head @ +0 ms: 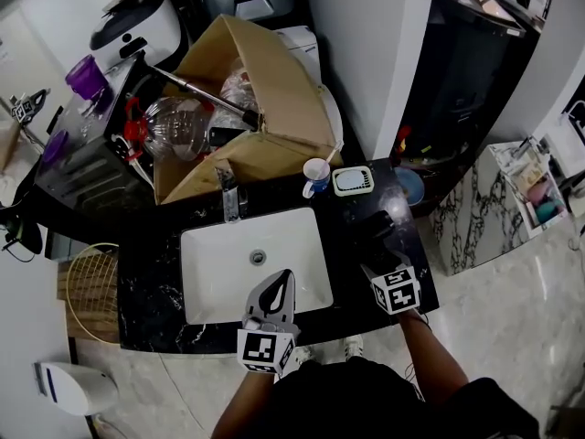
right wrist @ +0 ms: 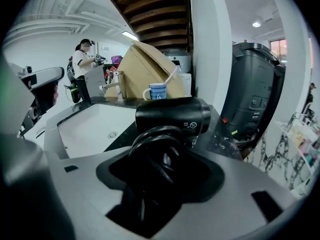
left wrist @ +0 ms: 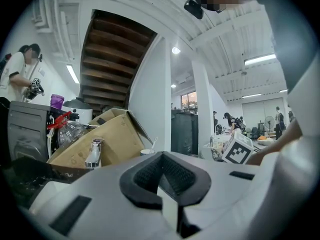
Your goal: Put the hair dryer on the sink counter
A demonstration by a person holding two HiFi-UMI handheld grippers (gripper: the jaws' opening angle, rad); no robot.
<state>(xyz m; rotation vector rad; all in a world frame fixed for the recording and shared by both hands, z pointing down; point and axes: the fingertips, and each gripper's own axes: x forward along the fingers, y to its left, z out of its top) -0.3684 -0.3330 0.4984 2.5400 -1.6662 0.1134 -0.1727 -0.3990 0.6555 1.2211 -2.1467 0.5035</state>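
**Hair dryer, black: held over bench, right of basin**

Item: hair dryer, barrel lying crosswise, its cord wound in loops about the handle. Location: above the dark marbled bench, just right of the white basin; contact with the bench cannot be told.

Holder: right gripper, jaws pinching the handle and its cord loops.

Left gripper: jaws pressed together on nothing, over the basin's front edge.

Adjacent: faucet behind the basin; white-and-blue mug at the back of the bench, beyond the dryer; open cardboard box behind the faucet.
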